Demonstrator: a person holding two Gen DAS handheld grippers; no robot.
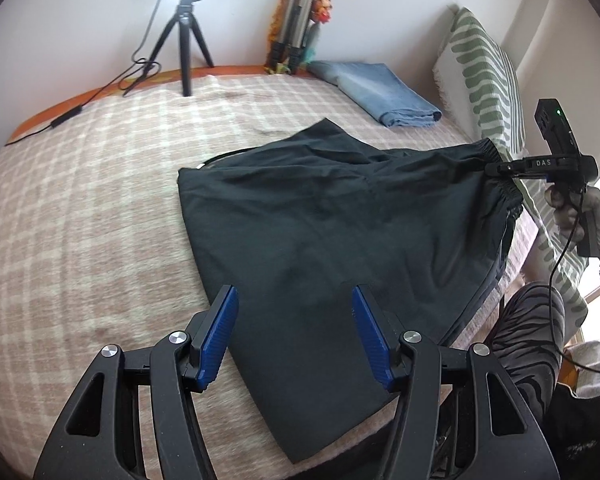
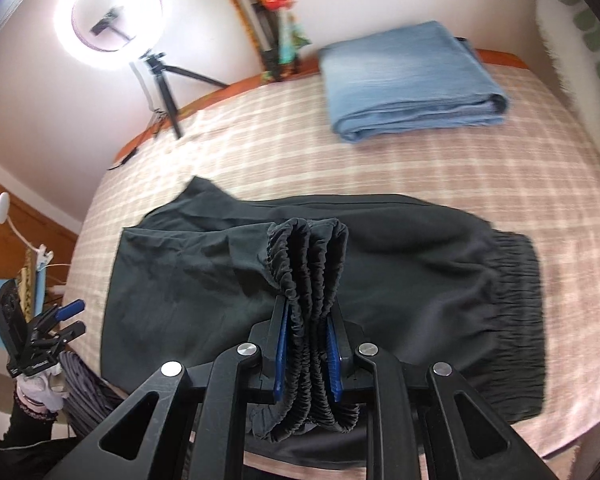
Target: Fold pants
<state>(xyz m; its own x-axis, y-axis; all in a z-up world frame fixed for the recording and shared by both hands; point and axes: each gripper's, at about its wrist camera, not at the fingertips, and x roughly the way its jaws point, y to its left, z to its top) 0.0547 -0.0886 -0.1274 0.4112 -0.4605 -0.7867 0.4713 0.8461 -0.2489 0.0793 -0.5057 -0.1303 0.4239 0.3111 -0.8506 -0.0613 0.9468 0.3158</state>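
Observation:
Dark pants (image 1: 332,216) lie spread on the checked bed (image 1: 100,184). My left gripper (image 1: 296,312) hangs open over the near leg part, its blue pads (image 1: 220,332) apart with nothing pinched between them. My right gripper (image 2: 308,336) is shut on the bunched elastic waistband (image 2: 308,256), which stands in folds between its blue pads. In the left wrist view the right gripper (image 1: 496,169) holds that waistband (image 1: 496,168) lifted at the bed's right side. The pants (image 2: 204,272) stretch left and right below it in the right wrist view, where the left gripper (image 2: 66,318) shows at the far left.
A folded blue cloth (image 1: 380,88) lies at the far right of the bed. A ring light on a small tripod (image 1: 186,36) stands at the back edge, its cable trailing left. A green patterned pillow (image 1: 488,80) leans at the right. A person's striped-trousered leg (image 1: 528,340) is by the bed's near right corner.

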